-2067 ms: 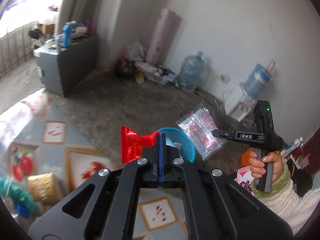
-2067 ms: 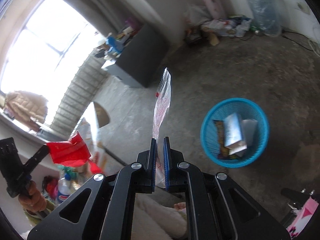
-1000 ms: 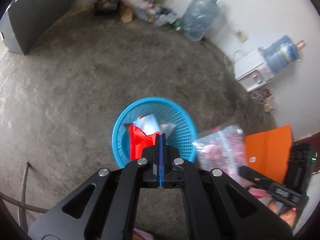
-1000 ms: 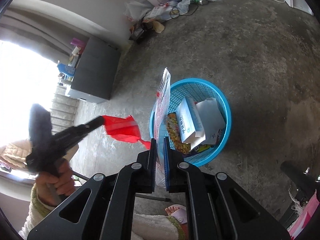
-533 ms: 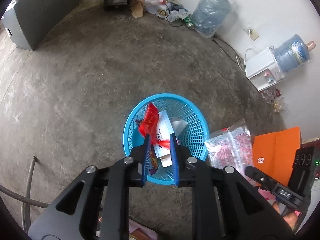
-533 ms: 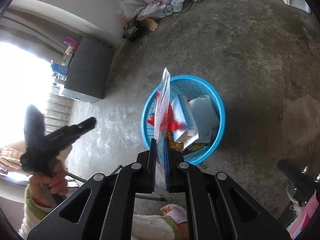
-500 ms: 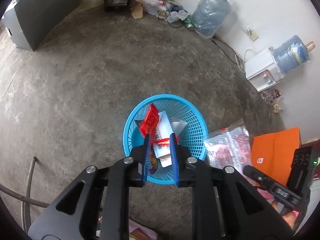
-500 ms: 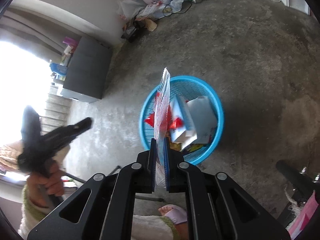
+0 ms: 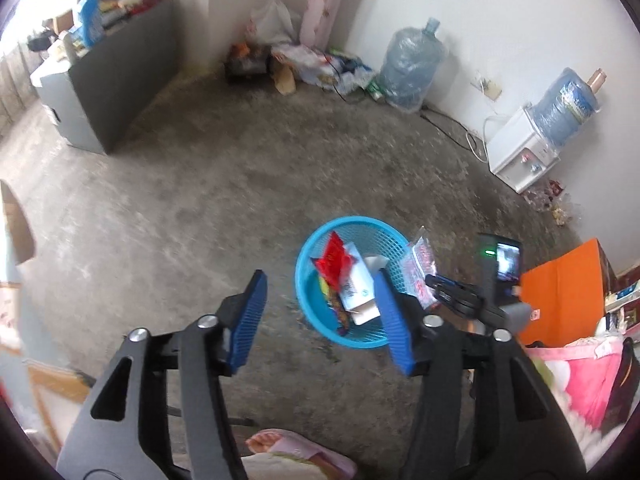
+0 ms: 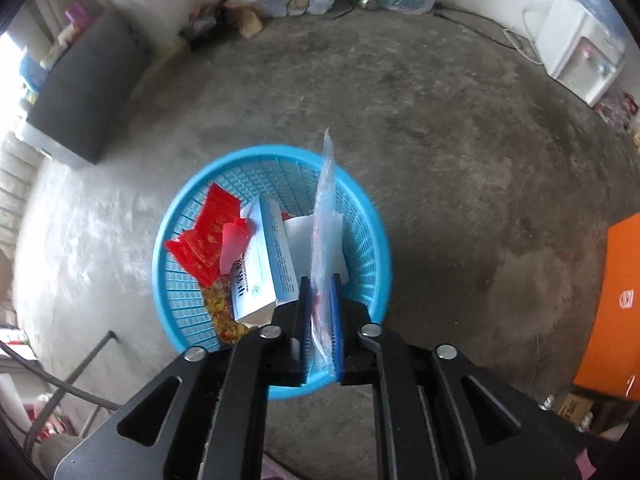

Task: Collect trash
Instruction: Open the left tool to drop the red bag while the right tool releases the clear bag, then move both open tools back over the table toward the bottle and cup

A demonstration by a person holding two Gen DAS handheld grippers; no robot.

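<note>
Basket (image 10: 372, 280) is the landmark here: a blue plastic mesh one standing on the bare concrete floor (image 10: 460, 140), already carrying a red wrapper (image 10: 208, 236), a white-and-blue carton (image 10: 264, 268), a white sheet and a yellow-patterned packet near its bottom.

The right claw (image 10: 320, 320) hangs directly above the basket's near rim, pointing steeply down, with a clear plastic bag (image 10: 324, 216) standing edge-on between its blue pads. Its jaws are opening, and the bag sits loose in the gap and not pinched flat. The bag's upper part rises over the middle of the basket.

The left claw (image 9: 316, 316) is spread wide and opening, with nothing between its pads; in its own view it sits on the near side of the basket, and the red wrapper (image 9: 334, 260) lies inside on the far left.

The step in hand looks like the drop of the clear bag. Next, the right jaws need to part enough for the bag to slide free; being light and tall, it could catch the rim or cling to a pad. The empty left claw appears free to fetch more trash.
</note>
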